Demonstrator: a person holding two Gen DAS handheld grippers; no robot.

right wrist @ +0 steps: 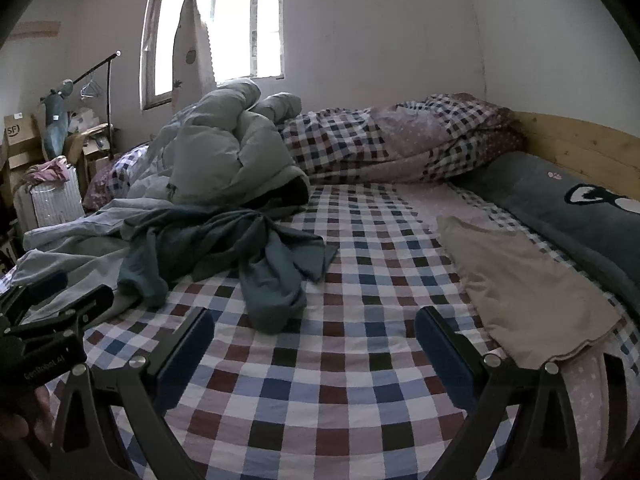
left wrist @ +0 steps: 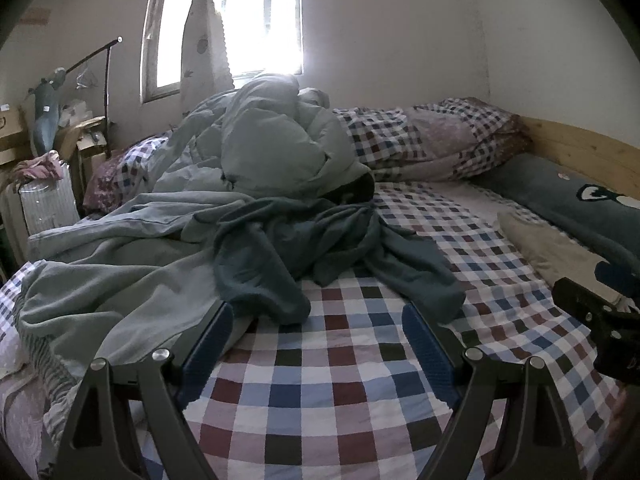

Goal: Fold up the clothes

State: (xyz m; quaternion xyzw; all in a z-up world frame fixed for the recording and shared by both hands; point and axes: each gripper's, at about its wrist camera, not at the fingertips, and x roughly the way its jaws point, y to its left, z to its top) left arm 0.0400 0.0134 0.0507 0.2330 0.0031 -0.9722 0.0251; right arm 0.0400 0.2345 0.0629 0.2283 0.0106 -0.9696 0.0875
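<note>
The left gripper (left wrist: 318, 322) and right gripper (right wrist: 314, 330) sit side by side, both tilted slightly down — jaws spread wide, nothing between the blue pads (left wrist: 426, 346).

Both wrist cameras sit low and close over the checked bed (left wrist: 320, 392), facing the window (left wrist: 240, 20). The left view is nearer the clothes pile (left wrist: 280, 240), the right nearer the beige cloth (right wrist: 520, 280); both share these.
</note>
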